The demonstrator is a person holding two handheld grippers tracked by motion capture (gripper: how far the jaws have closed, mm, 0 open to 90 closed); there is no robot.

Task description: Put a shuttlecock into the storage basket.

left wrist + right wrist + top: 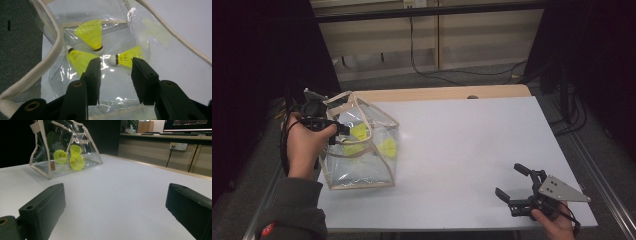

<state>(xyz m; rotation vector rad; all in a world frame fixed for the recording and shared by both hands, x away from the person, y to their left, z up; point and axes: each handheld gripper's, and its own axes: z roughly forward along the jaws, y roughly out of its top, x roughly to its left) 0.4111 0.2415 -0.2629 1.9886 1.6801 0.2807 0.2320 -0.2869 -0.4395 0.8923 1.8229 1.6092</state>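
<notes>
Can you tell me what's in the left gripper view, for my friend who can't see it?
Three yellow shuttlecocks lie inside a clear plastic bag with cream-coloured edging. The left gripper reaches into the bag's open top, its two black jaws apart with nothing between them. The white table shows beyond the bag.

Left tool (337, 131) jaws part-open, nothing pinched; right tool (512, 183) jaws wide apart, held low
</notes>
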